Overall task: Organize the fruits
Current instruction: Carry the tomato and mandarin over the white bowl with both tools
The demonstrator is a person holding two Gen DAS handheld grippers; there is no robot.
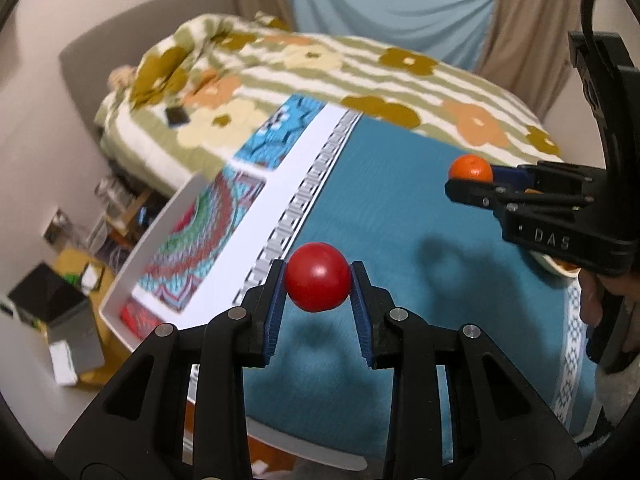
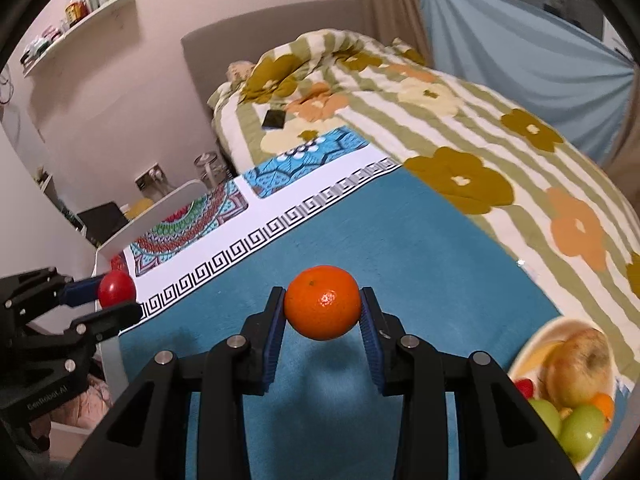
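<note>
My left gripper (image 1: 318,284) is shut on a small red fruit (image 1: 318,282) and holds it above the blue cloth (image 1: 400,220). It also shows at the left of the right wrist view (image 2: 116,300), with the red fruit (image 2: 116,289) in it. My right gripper (image 2: 322,304) is shut on an orange mandarin (image 2: 322,302) above the same cloth (image 2: 400,248). It shows at the right of the left wrist view (image 1: 468,180), holding the mandarin (image 1: 471,168). A white bowl (image 2: 532,344) at the lower right holds a pale apple (image 2: 580,364), green fruits (image 2: 582,428) and other pieces.
A white tray (image 1: 160,236) with patterned mats stands at the table's left end; it also shows in the right wrist view (image 2: 160,208). A bed with a flowered quilt (image 2: 460,128) lies behind the table, with a dark phone (image 2: 274,119) on it.
</note>
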